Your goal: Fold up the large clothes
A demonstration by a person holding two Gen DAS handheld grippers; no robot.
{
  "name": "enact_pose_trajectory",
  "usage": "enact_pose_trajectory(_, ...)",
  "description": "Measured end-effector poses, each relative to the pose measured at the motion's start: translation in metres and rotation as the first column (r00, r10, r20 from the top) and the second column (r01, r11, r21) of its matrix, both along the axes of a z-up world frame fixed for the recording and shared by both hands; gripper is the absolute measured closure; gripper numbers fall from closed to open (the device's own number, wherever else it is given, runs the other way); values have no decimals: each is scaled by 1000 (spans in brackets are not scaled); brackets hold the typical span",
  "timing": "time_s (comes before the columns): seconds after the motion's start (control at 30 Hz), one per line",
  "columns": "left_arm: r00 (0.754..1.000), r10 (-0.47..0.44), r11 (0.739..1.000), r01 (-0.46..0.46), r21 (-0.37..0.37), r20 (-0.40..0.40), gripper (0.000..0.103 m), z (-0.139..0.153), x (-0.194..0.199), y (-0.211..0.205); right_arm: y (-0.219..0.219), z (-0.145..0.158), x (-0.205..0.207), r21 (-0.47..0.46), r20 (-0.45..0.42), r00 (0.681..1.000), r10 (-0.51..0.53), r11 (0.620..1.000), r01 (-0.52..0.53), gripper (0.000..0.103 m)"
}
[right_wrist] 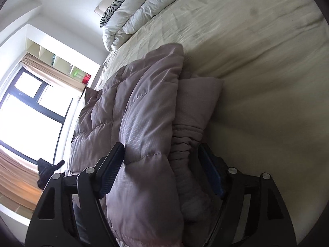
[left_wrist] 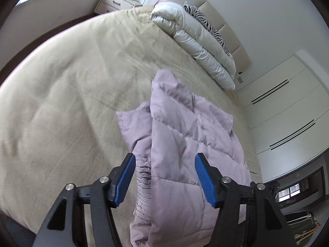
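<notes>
Lilac quilted jacket folded on the bed, fingers of left gripper and right gripper wide apart above it, gripping nothing.

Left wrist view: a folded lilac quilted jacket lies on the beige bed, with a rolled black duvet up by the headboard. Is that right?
One detail is wrong: the duvet is white, not black. The left wrist view shows it rolled by the headboard, with a zebra-print pillow behind it. The rest holds: the folded lilac quilted jacket lies on the beige bed.
</notes>
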State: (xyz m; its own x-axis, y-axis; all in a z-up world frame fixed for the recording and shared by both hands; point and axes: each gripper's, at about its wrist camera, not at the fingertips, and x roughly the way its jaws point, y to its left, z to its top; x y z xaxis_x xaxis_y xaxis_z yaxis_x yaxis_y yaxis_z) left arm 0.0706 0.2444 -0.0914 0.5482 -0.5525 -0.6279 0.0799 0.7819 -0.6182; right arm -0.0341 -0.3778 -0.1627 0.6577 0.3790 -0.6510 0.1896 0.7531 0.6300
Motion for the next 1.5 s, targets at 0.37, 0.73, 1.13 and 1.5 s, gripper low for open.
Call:
enact_pose_trajectory(0.37, 884, 35, 914, -216, 343, 466, 0, 152, -87, -106, 79, 175, -67, -523, 337, 936, -97, 807, 272, 4)
enact_pose_trajectory(0.73, 863, 89, 769, -377, 517, 497, 0, 187, -131, -166, 171, 272, -86, -556, 364, 931, -40, 792, 251, 0)
enact_pose_trajectory(1.13, 950, 56, 774, -236, 588, 307, 0, 166, -140, -177, 241, 263, -102, -718, 185, 982, -47, 676, 167, 0)
enact_pose_trajectory(1.5, 957, 57, 773, -222, 594, 283, 0, 161, -141, -178, 241, 259, -97, -703, 143, 989, -45, 699, 133, 0)
